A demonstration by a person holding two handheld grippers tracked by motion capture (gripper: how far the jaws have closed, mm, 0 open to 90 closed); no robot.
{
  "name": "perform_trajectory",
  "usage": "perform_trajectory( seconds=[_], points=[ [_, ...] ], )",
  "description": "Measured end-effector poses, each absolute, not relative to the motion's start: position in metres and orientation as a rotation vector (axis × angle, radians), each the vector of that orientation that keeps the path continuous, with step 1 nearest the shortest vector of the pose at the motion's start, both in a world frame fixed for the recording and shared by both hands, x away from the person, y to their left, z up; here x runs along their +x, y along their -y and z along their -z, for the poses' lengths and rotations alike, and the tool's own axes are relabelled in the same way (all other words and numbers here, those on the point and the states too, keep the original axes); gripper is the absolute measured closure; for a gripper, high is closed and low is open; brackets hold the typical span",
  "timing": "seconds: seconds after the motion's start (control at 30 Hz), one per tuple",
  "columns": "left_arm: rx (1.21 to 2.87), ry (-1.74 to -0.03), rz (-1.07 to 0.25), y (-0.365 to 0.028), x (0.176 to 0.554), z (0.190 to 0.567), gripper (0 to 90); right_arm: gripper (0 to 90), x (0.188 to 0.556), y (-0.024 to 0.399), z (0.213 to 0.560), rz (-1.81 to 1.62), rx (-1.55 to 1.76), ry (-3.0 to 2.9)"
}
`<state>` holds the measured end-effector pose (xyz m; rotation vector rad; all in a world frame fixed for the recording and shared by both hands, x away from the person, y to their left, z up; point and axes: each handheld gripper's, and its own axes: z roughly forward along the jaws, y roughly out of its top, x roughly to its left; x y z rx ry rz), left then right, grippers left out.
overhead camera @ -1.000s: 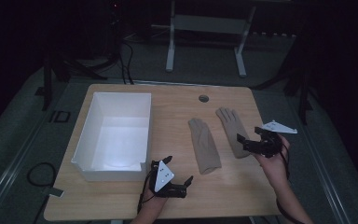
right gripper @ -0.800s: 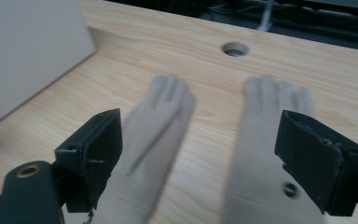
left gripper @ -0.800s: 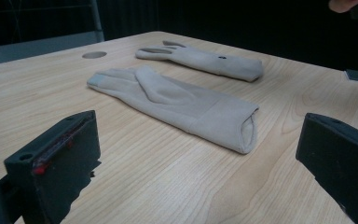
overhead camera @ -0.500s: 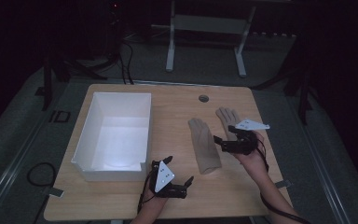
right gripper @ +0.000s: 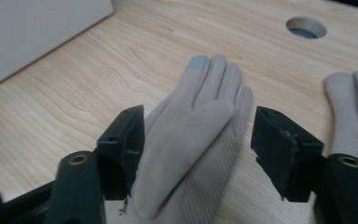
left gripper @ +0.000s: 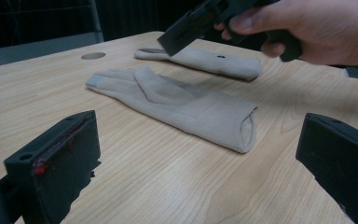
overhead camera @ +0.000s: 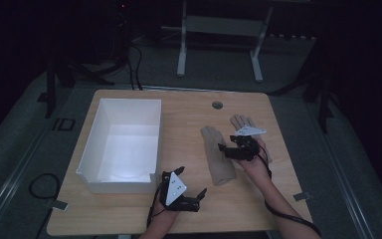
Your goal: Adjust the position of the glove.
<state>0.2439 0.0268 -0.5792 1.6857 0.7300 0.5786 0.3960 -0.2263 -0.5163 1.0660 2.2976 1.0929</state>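
Now the right tool (overhead camera: 227, 148), jaws narrowing yet not pinching, has swung from three o'clock over the flat beige knit glove (overhead camera: 218, 153) mid-bench, seemingly about to grip it, while the left tool (overhead camera: 191, 181) waits spread.

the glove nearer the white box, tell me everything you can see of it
The glove is beige, soft knit-looking fabric, lying flat on the wooden table, fingers pointing away from the person, thumb folded over the palm, one fingertip grey. Its open cuff faces the near edge. The right gripper straddles it, jaws closing in on either side, not clearly pressing yet.
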Motion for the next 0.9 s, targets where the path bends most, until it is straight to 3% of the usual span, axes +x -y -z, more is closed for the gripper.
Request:
perform_trajectory(
  seconds=[0.3, 0.67, 0.73, 0.87, 0.9],
  points=[
    [1.686, -0.729, -0.577, -0.027, 0.244, 0.579, 0.1, 46.7, 0.413, 0.222, 0.543, -1.070, 1.097, -2.333],
    [1.686, -0.729, -0.578, -0.027, 0.244, 0.579, 0.1, 50.1, 0.417, 0.219, 0.564, -1.039, 1.110, -2.360],
    [1.686, -0.730, -0.577, -0.027, 0.244, 0.579, 0.1, 55.8, 0.417, 0.219, 0.565, -1.047, 1.103, -2.363],
    [1.686, -0.731, -0.577, -0.027, 0.244, 0.579, 0.1, 57.8, 0.418, 0.218, 0.565, -1.051, 1.102, -2.363],
    [1.687, -0.731, -0.576, -0.027, 0.244, 0.579, 0.1, 67.2, 0.416, 0.217, 0.565, -1.055, 1.100, -2.361]
  ],
)
